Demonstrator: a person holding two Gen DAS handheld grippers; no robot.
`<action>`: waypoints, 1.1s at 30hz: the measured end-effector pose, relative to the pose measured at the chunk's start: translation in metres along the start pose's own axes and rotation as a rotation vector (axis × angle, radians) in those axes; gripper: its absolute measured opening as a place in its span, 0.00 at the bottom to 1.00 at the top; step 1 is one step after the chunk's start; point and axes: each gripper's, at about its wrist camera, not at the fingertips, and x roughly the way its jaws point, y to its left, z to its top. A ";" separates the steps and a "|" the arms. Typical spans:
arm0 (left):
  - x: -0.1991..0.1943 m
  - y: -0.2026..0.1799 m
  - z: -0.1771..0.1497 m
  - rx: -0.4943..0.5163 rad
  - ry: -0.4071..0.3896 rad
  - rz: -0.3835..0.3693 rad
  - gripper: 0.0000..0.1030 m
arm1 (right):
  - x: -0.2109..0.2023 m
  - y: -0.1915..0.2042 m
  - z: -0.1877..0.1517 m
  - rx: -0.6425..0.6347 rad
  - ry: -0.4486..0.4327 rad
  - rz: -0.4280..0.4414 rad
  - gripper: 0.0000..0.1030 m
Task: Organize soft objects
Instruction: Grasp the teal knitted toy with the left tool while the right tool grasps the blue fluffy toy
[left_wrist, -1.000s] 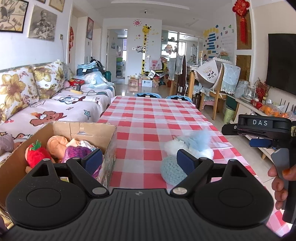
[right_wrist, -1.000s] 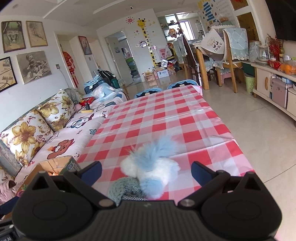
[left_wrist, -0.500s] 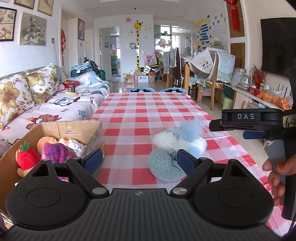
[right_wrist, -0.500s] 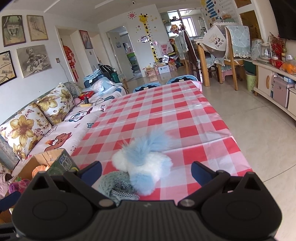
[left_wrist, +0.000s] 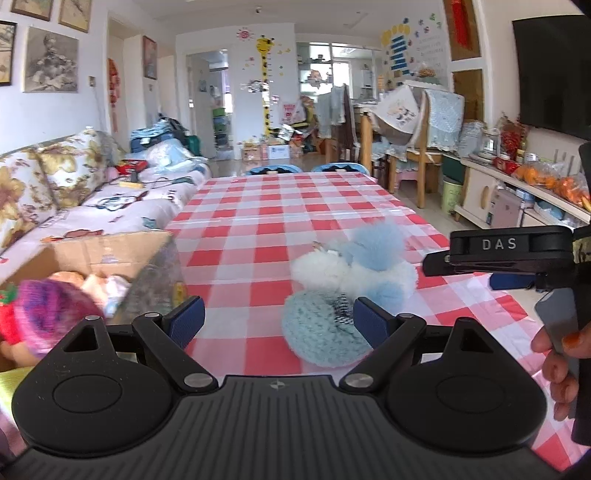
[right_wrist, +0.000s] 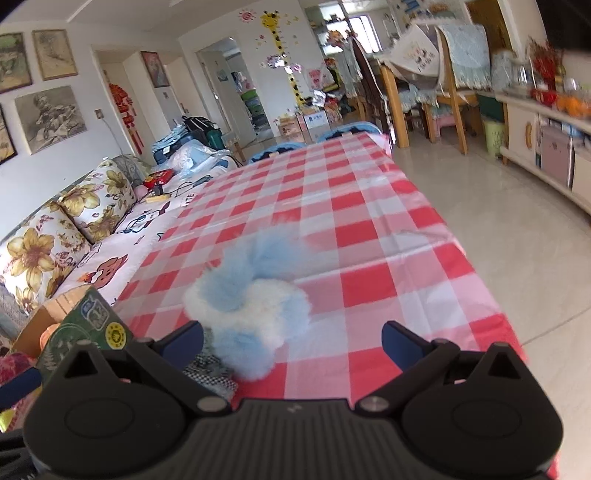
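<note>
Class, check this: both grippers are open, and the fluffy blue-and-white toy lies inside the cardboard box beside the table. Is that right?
Not quite. The fluffy blue-and-white toy lies on the checked tablecloth, not in the cardboard box, as the left wrist view shows. Left gripper and right gripper are open.

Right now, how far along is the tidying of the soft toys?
Several soft toys already sit in the cardboard box, including a purple knitted one. Nothing is in hand: the left gripper and right gripper are both open. Left on the checked table: the fluffy blue-white toy and the teal knitted piece.
</note>
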 end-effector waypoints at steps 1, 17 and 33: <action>0.005 -0.002 -0.001 0.006 0.005 -0.009 1.00 | 0.003 -0.002 -0.001 0.017 0.008 0.007 0.99; 0.060 -0.018 -0.009 -0.052 0.099 -0.113 1.00 | 0.051 0.012 0.010 -0.020 0.021 0.114 0.99; 0.092 -0.011 -0.015 -0.106 0.181 -0.153 1.00 | 0.112 0.019 0.007 -0.066 0.109 0.094 0.99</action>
